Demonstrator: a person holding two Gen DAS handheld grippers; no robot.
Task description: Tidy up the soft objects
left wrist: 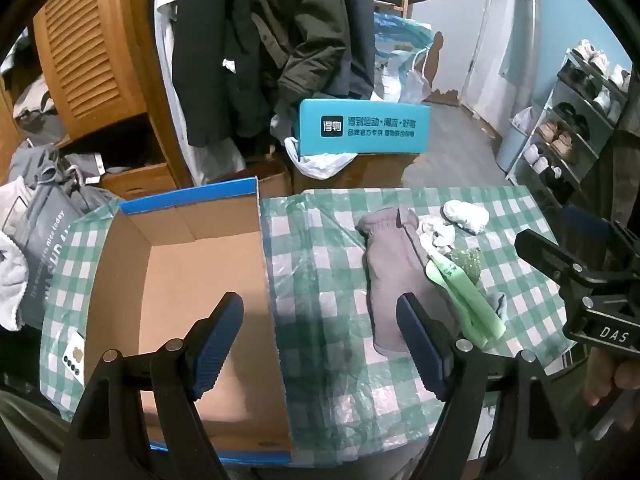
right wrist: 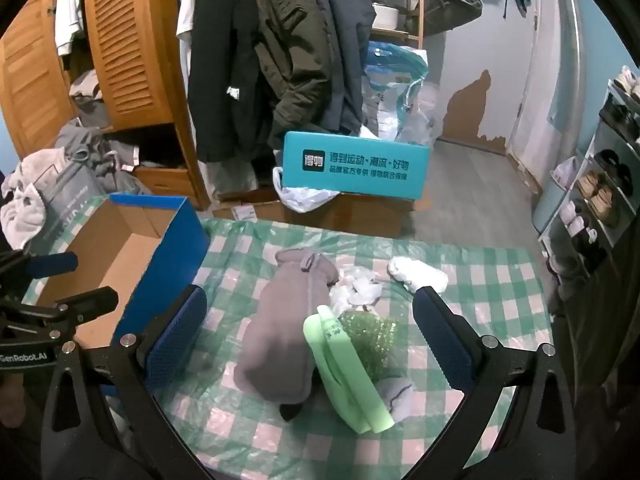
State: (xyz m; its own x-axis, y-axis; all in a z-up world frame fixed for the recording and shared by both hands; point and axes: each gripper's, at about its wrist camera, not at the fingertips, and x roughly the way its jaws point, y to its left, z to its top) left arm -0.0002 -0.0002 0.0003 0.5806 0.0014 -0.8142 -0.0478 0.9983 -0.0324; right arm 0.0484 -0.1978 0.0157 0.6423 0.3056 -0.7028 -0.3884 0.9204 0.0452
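Observation:
A grey glove [left wrist: 394,276] [right wrist: 290,328] lies on the green checked tablecloth [left wrist: 320,240] [right wrist: 480,292]. Beside it lie a light green folded item [left wrist: 466,296] [right wrist: 346,368], a green glittery scrubber [left wrist: 466,262] [right wrist: 370,336], a crumpled white plastic piece [left wrist: 440,234] [right wrist: 360,288], a white sock [left wrist: 466,214] [right wrist: 418,274] and a small grey piece [right wrist: 394,394]. An open cardboard box [left wrist: 192,272] [right wrist: 120,248] with blue outer sides stands to the left, empty inside. My left gripper [left wrist: 320,344] is open over the box's right wall. My right gripper [right wrist: 310,344] is open above the pile.
A teal printed box [left wrist: 362,128] [right wrist: 354,166] sits on cartons beyond the table. Coats [left wrist: 260,40] hang behind, next to a wooden louvred wardrobe [left wrist: 92,48]. A shoe rack [left wrist: 576,128] stands at the right. A phone [left wrist: 74,354] lies left of the cardboard box.

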